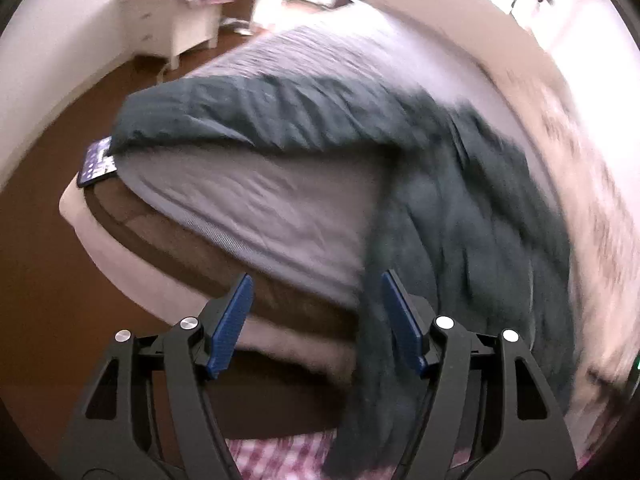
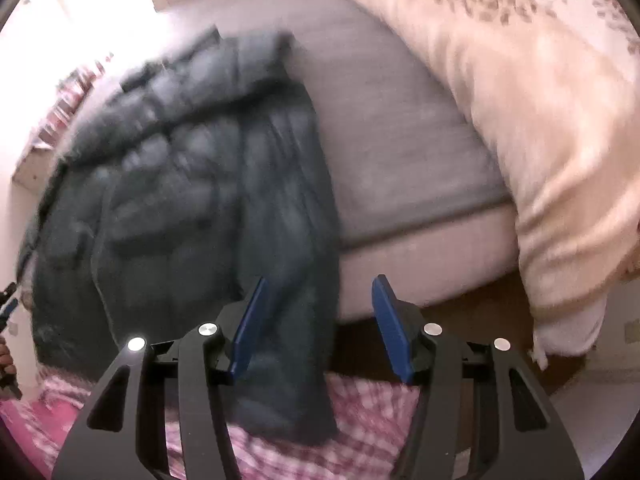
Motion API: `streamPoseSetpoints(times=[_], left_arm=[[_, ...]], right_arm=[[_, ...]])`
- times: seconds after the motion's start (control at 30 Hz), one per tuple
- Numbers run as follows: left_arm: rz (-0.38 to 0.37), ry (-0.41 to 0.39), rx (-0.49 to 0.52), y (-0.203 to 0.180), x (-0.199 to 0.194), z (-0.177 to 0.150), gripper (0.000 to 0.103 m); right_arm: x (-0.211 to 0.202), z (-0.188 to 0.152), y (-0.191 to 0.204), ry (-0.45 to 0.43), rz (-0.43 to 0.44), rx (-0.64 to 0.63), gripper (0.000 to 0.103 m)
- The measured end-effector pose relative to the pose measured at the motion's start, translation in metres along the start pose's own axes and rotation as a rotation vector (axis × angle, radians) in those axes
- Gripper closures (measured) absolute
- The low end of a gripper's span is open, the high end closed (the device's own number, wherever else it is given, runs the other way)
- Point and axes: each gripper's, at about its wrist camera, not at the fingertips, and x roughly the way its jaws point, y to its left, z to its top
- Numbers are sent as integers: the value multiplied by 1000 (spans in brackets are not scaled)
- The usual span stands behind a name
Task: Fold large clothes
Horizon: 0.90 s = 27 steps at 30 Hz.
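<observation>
**Dark jacket draped over the bed's edge, both grippers open**

Hanging nearest of all, a sleeve or panel of the dark quilted jacket (image 2: 192, 168) is trailing down off the mattress edge, passing between the spread fingers of the right gripper (image 2: 318, 320) without being pinched. Most of the jacket (image 1: 440, 184) is lying across the grey-sheeted bed (image 1: 256, 208). Beside it the left gripper (image 1: 316, 320) is hovering with its jaws wide apart, holding nothing. A phone (image 1: 96, 162) is sitting at the mattress corner, a cream floral duvet (image 2: 540, 120) is bunching on the far side, and a white desk (image 1: 176, 24) is standing against the wall.
</observation>
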Motion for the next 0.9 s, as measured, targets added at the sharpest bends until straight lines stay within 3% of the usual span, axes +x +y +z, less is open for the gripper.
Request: streamPoseSetpoints(times=[0.17,0.33,0.57,0.8,0.83,0.87,0.9], left_arm=[[-9,-68,-241,44,24,39,37],[-40,-84,-435,75,57,63,41],[-32,-107,-551,91,85,84,48],[-26,-134,-630,106,104,96,55],[-18,-143,-633,106,104,96,65],[-12,-143,-634,108,107,98,83],[-10,-131,-639,110,110,98,91]], right_arm=[[13,19,55,-50,110,-66,49],[45,21,121,-2,222,-148,49],[73,7,201,66,306,-315,49],[86,4,206,101,309,-330,49],[87,3,206,104,309,-325,49],[89,3,205,108,310,-317,49],[90,3,203,112,310,-310,49]])
